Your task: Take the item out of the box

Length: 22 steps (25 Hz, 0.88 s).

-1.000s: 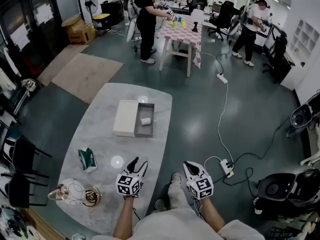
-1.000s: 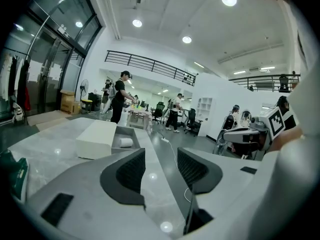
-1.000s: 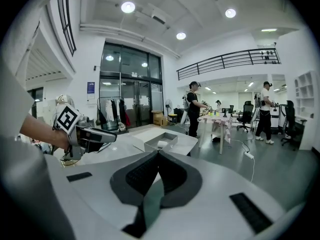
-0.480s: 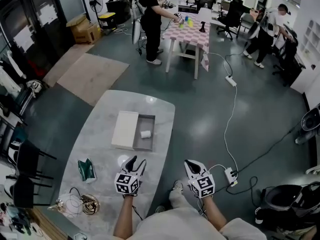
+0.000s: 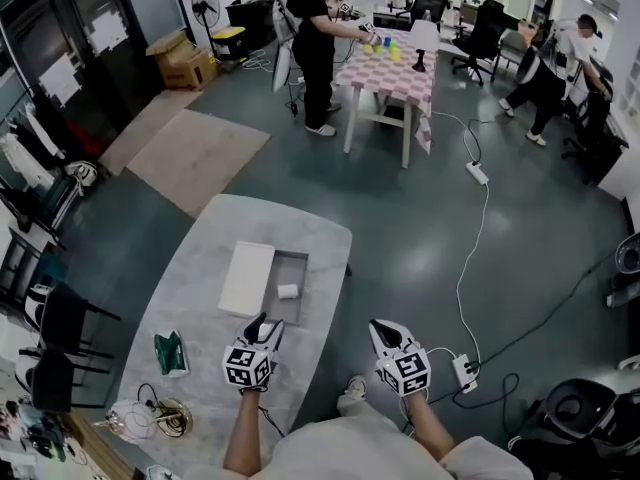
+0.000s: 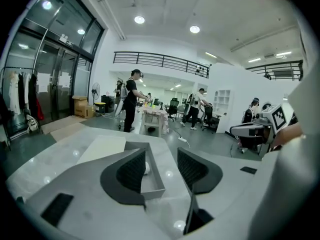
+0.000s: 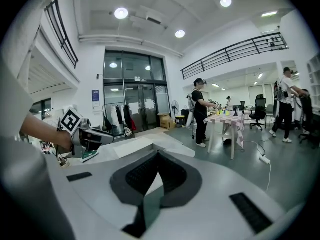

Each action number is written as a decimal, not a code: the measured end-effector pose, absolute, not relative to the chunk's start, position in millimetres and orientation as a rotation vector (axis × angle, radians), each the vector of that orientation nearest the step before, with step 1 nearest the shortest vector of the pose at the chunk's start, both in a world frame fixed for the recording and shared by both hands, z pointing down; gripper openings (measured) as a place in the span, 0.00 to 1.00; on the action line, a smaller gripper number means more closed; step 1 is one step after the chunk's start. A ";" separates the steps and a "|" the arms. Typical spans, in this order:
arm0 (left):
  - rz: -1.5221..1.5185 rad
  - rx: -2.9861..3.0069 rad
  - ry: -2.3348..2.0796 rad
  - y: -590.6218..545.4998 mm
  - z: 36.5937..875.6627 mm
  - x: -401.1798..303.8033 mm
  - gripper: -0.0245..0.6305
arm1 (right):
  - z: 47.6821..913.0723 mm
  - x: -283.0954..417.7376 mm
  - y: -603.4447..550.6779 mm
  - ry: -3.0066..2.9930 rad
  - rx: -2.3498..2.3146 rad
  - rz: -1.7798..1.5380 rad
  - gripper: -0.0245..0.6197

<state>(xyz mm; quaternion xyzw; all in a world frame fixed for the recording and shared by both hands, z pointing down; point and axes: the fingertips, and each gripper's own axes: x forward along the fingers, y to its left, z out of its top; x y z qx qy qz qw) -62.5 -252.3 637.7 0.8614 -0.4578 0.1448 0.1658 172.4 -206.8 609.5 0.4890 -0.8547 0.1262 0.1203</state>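
a grey tabletop (image 5: 200, 258) is seen, with an open box (image 5: 291, 266) set on it and a white lid (image 5: 247, 278) laid against the box's left side. the left gripper (image 5: 264, 328) is held just short of the box, jaws apart and empty. the right gripper (image 5: 383, 330) is held beyond the tabletop's edge, jaws closed on nothing. a small white item (image 5: 287, 291) is seen lying inside the box.

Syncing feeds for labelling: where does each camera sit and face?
Head view: on the person's head, steeply down at table, box, left gripper, right gripper; forearms show.
Left gripper view: on the left gripper, along its open jaws toward the box; right gripper at right.
Right gripper view: on the right gripper, along its shut jaws across the table; left gripper at left.
Shared: head and left gripper views both show the box.
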 end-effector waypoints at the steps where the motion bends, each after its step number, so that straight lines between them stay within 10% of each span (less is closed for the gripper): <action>1: 0.416 2.448 -1.313 -256.7 637.7 -61.3 0.31 | 608.7 174.8 -211.4 -2.506 1.424 0.372 0.04; 22: 0.543 2.486 -1.353 -303.6 617.7 -64.2 0.31 | 626.8 167.9 -249.9 -2.570 1.322 0.464 0.04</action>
